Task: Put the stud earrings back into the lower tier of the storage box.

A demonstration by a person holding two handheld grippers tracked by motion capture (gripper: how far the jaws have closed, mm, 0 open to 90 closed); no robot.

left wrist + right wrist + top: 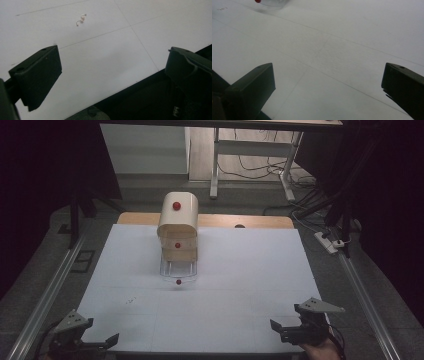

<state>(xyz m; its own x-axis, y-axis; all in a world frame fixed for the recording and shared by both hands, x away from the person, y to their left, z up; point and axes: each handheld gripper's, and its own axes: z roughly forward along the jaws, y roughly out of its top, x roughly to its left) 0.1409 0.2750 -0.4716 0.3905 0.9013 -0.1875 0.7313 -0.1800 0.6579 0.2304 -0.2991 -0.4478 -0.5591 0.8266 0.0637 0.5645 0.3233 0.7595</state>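
Table [240,320]: white sheet over a wooden top; wood shows along the far edge.
Box [178,217]: cream, with a rounded lid, standing at the far centre of the sheet. A red knob [176,206] sits on the lid, a second red knob [177,245] on the front below it.
Tray [178,270]: clear, projecting from the box's near side; a third red knob [178,282] at its near edge. Contents of box and tray cannot be made out.
Specks [81,20]: small pale bits on the sheet, near left, well apart from the box.
Left gripper [95,343]: at the near left corner, jaws apart, nothing between them; sheet edge beneath.
Right gripper [290,329]: at the near right corner, jaws wide apart, holding nothing, over bare sheet. A hand [320,351] grips it from below.
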